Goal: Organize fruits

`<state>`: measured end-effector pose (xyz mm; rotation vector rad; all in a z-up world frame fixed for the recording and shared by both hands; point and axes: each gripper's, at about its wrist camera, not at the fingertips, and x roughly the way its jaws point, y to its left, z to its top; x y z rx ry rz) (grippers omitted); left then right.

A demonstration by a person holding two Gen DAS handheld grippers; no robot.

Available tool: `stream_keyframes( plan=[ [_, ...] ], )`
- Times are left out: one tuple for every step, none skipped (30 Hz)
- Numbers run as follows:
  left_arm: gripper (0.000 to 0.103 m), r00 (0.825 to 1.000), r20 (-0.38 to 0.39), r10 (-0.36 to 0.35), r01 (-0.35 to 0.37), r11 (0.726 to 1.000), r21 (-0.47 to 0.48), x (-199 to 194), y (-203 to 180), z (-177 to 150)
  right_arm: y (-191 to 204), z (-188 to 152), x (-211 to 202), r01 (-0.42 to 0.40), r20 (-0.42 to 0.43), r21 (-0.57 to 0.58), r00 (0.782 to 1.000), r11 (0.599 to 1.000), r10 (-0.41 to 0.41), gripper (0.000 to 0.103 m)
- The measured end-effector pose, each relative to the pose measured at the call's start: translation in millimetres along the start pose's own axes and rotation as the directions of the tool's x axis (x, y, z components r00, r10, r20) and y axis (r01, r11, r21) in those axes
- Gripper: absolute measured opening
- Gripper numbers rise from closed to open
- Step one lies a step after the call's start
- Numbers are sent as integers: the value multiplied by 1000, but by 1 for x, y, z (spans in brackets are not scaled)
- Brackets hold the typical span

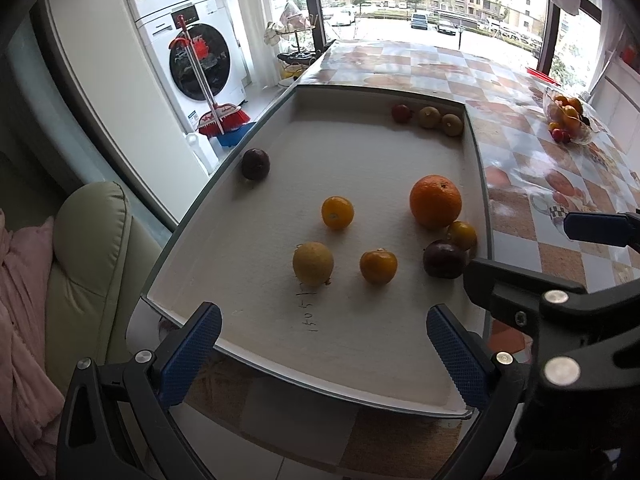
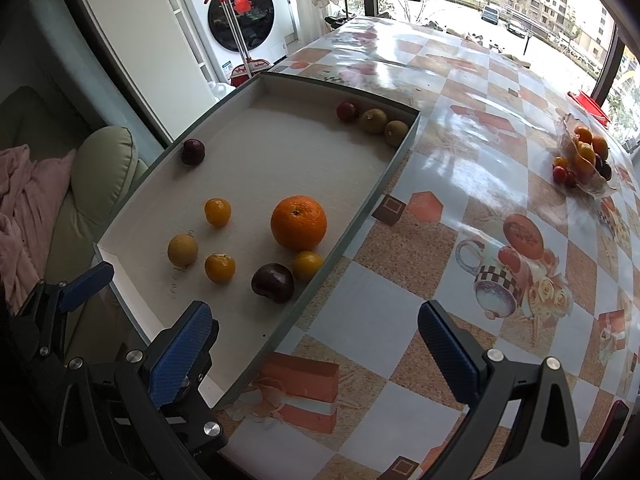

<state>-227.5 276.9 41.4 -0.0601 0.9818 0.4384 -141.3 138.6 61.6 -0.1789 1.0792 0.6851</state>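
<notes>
A white tray (image 1: 360, 344) (image 2: 248, 344) holds several fruits: a big orange (image 1: 435, 201) (image 2: 298, 222), small yellow-orange fruits (image 1: 337, 212) (image 2: 217, 212), a tan round fruit (image 1: 313, 263) (image 2: 183, 250), a dark plum (image 1: 445, 258) (image 2: 273, 282), another plum (image 1: 255, 164) (image 2: 193, 151) at the left wall, and three small fruits (image 1: 428, 116) (image 2: 373, 120) in the far corner. My left gripper (image 1: 324, 354) is open and empty over the tray's near edge. My right gripper (image 2: 314, 354) is open and empty over the tray's right wall and the tablecloth.
A clear bowl (image 1: 570, 120) (image 2: 584, 160) of more fruit stands far right on the checkered tablecloth (image 2: 460, 208). A green sofa (image 1: 92, 248) lies left of the tray. A washing machine (image 1: 192, 60) and a red broom (image 1: 224, 116) stand behind.
</notes>
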Motion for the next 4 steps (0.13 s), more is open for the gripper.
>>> stream_keyframes(
  plan=[
    [103,1000,8,3,-3,1000,0,-1,0,0,0,0,0,-1,2,-1,1000,1000,1,103],
    [103,1000,18,7,-7,1000,3,-2,0,-1,1,0,-1,-2,3,-1,1000,1000,2,103],
    [103,1000,24,10,-10,1000,9,-2,-1,-1,1,0,-1,-4,4,-1,1000,1000,4,103],
    [103,1000,25,10,-10,1000,15,-3,-1,-1,0,1,-1,-6,6,-1,1000,1000,6,103]
  ],
)
